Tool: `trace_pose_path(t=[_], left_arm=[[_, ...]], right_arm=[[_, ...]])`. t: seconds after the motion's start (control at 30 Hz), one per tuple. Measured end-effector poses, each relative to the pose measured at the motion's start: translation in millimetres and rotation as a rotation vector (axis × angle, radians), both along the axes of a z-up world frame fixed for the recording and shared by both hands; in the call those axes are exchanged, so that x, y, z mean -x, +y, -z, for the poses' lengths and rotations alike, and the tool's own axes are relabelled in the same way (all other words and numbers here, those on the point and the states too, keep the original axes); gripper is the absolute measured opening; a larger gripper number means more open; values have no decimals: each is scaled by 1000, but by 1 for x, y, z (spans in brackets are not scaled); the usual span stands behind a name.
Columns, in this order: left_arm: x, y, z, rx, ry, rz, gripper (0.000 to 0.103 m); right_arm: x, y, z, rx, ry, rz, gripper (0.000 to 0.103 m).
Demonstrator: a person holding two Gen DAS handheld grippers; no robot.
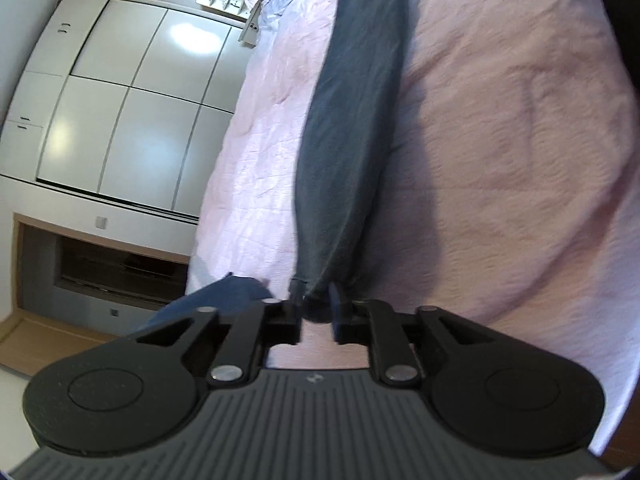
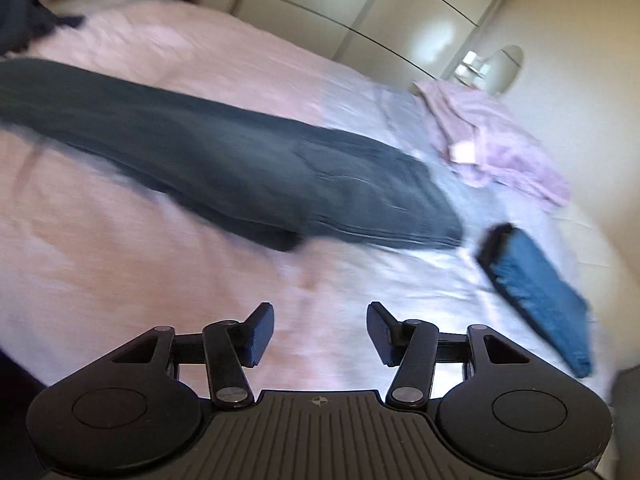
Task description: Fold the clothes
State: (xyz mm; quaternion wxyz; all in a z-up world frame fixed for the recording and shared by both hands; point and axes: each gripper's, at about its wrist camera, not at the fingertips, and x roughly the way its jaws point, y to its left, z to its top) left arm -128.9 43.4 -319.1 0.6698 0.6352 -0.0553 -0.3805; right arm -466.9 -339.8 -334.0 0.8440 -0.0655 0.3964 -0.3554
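**Left gripper pinches the end of the dark trousers; right gripper hangs free over the bed**

Nearest the left wrist lens, the left gripper [image 1: 316,304] is clenched on one end of the dark trousers [image 1: 348,128]: the cloth bunches between the two fingers and runs away from them toward 12 o'clock, a long narrow band across the pink bedspread [image 1: 500,140]. The garment's long axis therefore lies straight along this gripper's line of sight, with the far end near the top of the view. A white wardrobe [image 1: 120,112] fills the 9 to 10 o'clock side.

In the right wrist view, the right gripper [image 2: 320,330] is released, fingers spread with only bedspread between them. The trousers lie ahead of it, from 9 o'clock across to about 2 o'clock, so their length runs crosswise to this gripper, not toward it. The broader end, which looks like the waistband, sits at roughly 1 o'clock, near but not touching the fingers. A folded blue item [image 2: 540,296] lies at 3 o'clock, and a crumpled lilac garment [image 2: 492,140] lies farther off at 1 o'clock. The picture is blurred, so finer seams are unclear.

My reading: the left gripper already has one end, and the free right gripper is the nearer one to the other end, so a lengthwise fold likely turns on it reaching toward 1 o'clock.
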Motion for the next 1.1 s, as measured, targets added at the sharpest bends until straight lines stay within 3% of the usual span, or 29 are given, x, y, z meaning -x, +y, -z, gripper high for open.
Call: trace_pose_path(t=[0.1,0.2,0.27,0.4,0.47,0.57,0.67,0.77,0.9,1.1], left_arm=[[-11,0,-8,-7,-7,3,19],[-16,12,-13,-83,54,48,25],[-23,21,-13,-108,63,21,27],[-56,35,-26,-45,75,-96,27],[-77,32,-42,58,155,-165,31],[-110,16,-65,226,364,-218,33],[-137,-11,-73,299,598,-200,36],[-157,-45,-58,219,764,-154,36],[-175,-72,-30,76,838,-171,36],[-197,-76,-24,111,922,-225,36]], right_arm=[[-21,15,2,-35,-38,-85,59],[-51,27,1,-85,-104,-158,63],[-73,36,-2,-115,-141,-214,67],[-130,59,-5,-177,-183,-363,70],[-161,74,-3,-189,-189,-458,71],[-208,100,3,-177,-175,-610,71],[-250,126,12,-129,-134,-739,71],[-283,150,25,-87,-102,-838,71],[-317,160,37,-108,-107,-899,71],[-341,168,48,-163,-142,-908,71]])
